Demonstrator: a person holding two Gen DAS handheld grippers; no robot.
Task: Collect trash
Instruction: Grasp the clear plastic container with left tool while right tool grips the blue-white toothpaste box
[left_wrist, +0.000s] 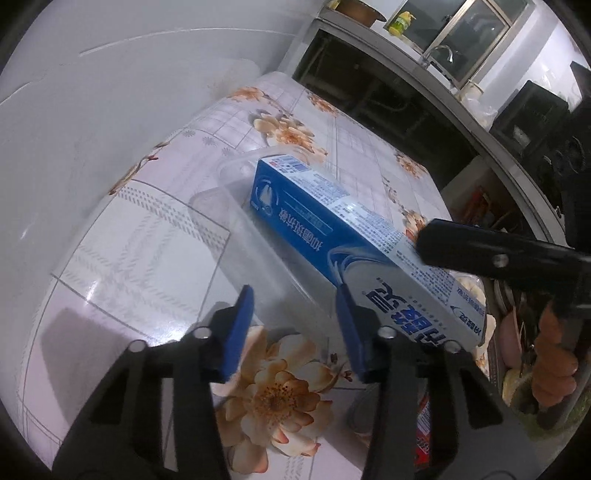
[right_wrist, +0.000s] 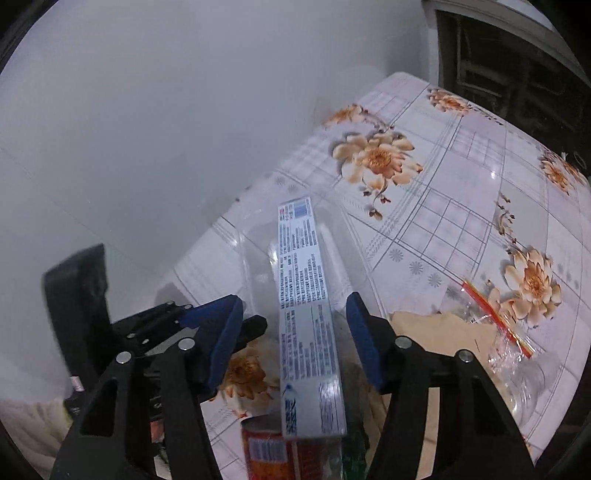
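The flowered table (right_wrist: 461, 206) is bare and wide open on its far side, so a gripper could pass there. Nearer, the long toothpaste box (left_wrist: 332, 236) lies across a clear plastic tub (left_wrist: 236, 221) and blocks the middle. A red can (right_wrist: 273, 450) and a crinkly clear wrapper (right_wrist: 509, 350) crowd the near edge.

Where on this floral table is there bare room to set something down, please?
The far half of the table, past the toothpaste box and toward the dark cabinet, is bare. So is the strip beside the white wall. It is crowded near the grippers: clear plastic container, red can, crumpled wrapper.
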